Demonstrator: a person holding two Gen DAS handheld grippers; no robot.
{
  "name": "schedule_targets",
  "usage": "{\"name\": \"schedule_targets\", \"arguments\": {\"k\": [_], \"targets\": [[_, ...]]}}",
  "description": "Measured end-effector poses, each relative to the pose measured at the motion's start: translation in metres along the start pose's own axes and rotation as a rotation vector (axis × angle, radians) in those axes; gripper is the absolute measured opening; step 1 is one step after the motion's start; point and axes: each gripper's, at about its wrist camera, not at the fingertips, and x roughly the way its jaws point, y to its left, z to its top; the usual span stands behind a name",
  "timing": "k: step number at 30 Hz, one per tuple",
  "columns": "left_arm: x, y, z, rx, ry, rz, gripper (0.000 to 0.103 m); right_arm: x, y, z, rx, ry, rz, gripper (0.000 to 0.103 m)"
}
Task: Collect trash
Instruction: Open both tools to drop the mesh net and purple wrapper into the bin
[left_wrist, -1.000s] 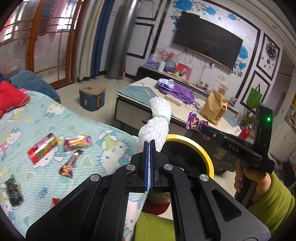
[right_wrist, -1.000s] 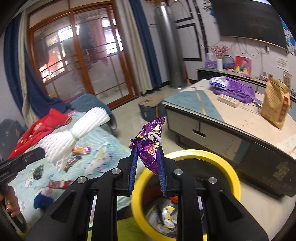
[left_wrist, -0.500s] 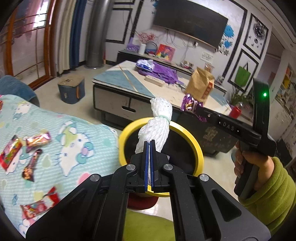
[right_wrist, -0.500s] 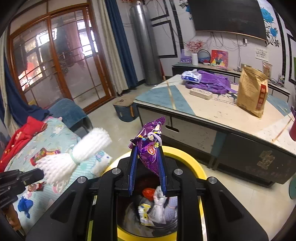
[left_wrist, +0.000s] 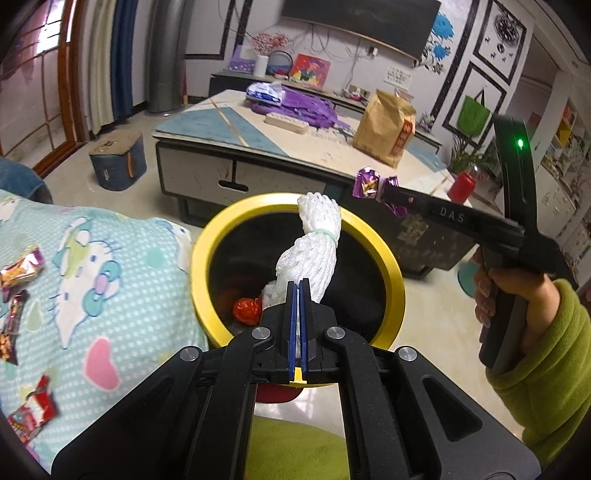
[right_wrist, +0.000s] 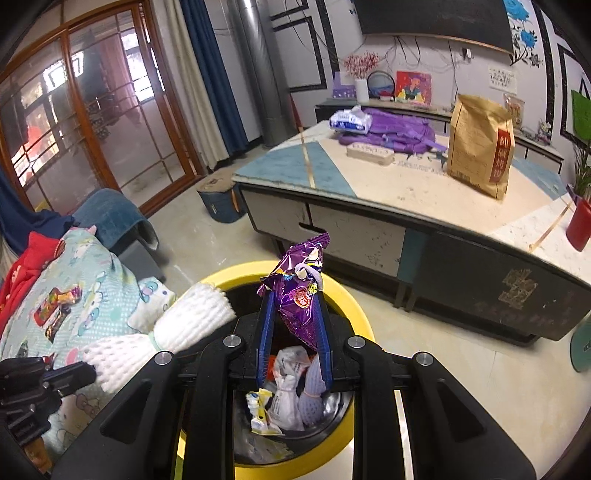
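A: Left tongs (left_wrist: 297, 291) clamped on white foam net (left_wrist: 314, 247), right tongs (right_wrist: 294, 317) on purple wrapper (right_wrist: 301, 295). I'm over the yellow bin (left_wrist: 391, 273).

B: Drop step. Next, release both; more wrappers (left_wrist: 20, 266) on the bedspread (left_wrist: 122, 266).

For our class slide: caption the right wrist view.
Right gripper holds a purple wrapper above the yellow bin.

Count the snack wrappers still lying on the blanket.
5 in the left wrist view: two at the left edge, one below them, two lower down. More may be hidden beyond the frame.
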Motion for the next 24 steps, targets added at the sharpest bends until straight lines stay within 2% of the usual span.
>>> {"name": "schedule_targets", "arguments": {"k": [9, 18, 19, 21, 22, 24], "targets": [[0.032, 0.002, -0.015, -0.007, 0.086, 0.009, 0.0, 0.024, -0.011, -0.012, 0.032, 0.084, 0.014, 0.02], [0.04, 0.0, -0.019, -0.021, 0.097, -0.003, 0.0, 0.04, -0.001, -0.019, 0.019, 0.146, 0.06, 0.021], [0.041, 0.0, -0.021, -0.024, 0.1, -0.003, 0.002, 0.041, 0.0, -0.019, 0.017, 0.155, 0.063, 0.021], [0.041, 0.0, -0.022, -0.034, 0.102, -0.005, 0.019, 0.042, 0.001, -0.02, 0.017, 0.161, 0.062, 0.026], [0.04, 0.001, -0.022, -0.037, 0.099, -0.005, 0.032, 0.042, 0.001, -0.02, 0.021, 0.161, 0.063, 0.033], [0.036, 0.001, -0.022, -0.038, 0.091, -0.003, 0.035, 0.041, 0.0, -0.019, 0.024, 0.158, 0.065, 0.038]]}}
